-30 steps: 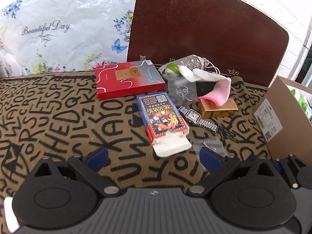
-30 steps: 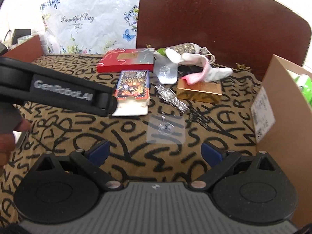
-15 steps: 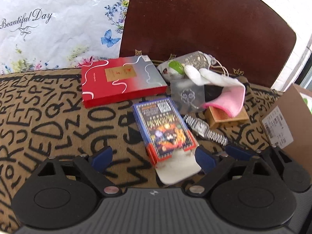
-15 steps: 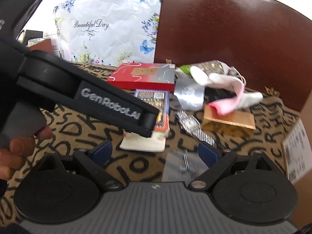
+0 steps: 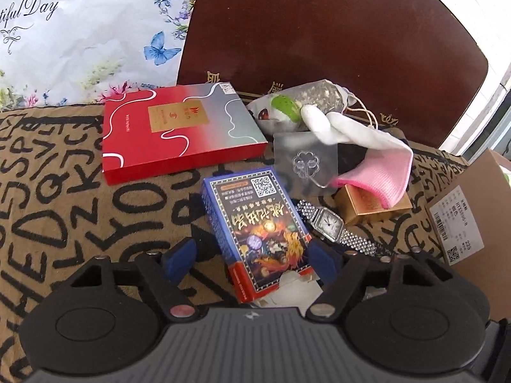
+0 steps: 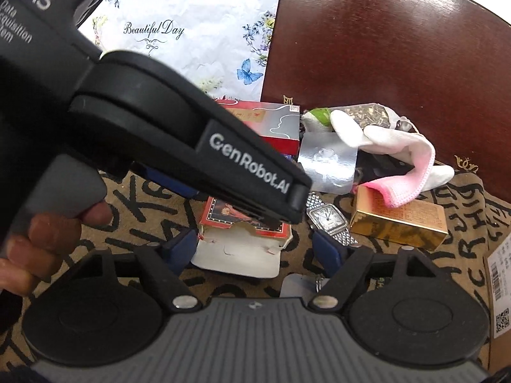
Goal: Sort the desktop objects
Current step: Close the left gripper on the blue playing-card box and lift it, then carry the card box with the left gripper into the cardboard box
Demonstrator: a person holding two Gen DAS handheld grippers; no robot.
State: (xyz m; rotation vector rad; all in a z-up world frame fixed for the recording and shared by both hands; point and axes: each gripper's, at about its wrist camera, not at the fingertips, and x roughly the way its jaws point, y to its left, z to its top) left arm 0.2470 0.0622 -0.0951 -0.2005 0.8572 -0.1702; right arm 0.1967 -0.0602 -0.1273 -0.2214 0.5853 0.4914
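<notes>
Cards: a blue-and-red card box (image 5: 258, 229) lies on the lettered cloth (image 5: 64, 210) covering the counter, its white end flap open toward the cameras. The left gripper (image 5: 252, 255) is spread wide, its blue pads either side of the box's near end; the right-hand pad (image 5: 319, 260) sits right at the box's edge, the left-hand one stands clear. From the right wrist view, the left gripper's black body crosses over the box, and the right gripper (image 6: 255, 249) is also spread, its pads flanking the box's open flap (image 6: 239, 255) without visibly pressing it.

Just right of the box lies a silver watch (image 5: 332, 223) with a square face. Beyond it sits a gold box (image 5: 370, 204), with a white-and-pink sock (image 5: 377, 156) draped over its top. A clear sheet (image 5: 306, 159) bearing a clover-shaped hook leans ahead of the card box, against the sock. A red box (image 5: 179, 131) lies flat at the back left, near a drawstring pouch (image 5: 319, 95). A cardboard carton (image 5: 463, 223) with a label stands at the right edge. Behind everything are a dark wooden chair back (image 5: 319, 38) and a floral bag (image 5: 80, 32).
</notes>
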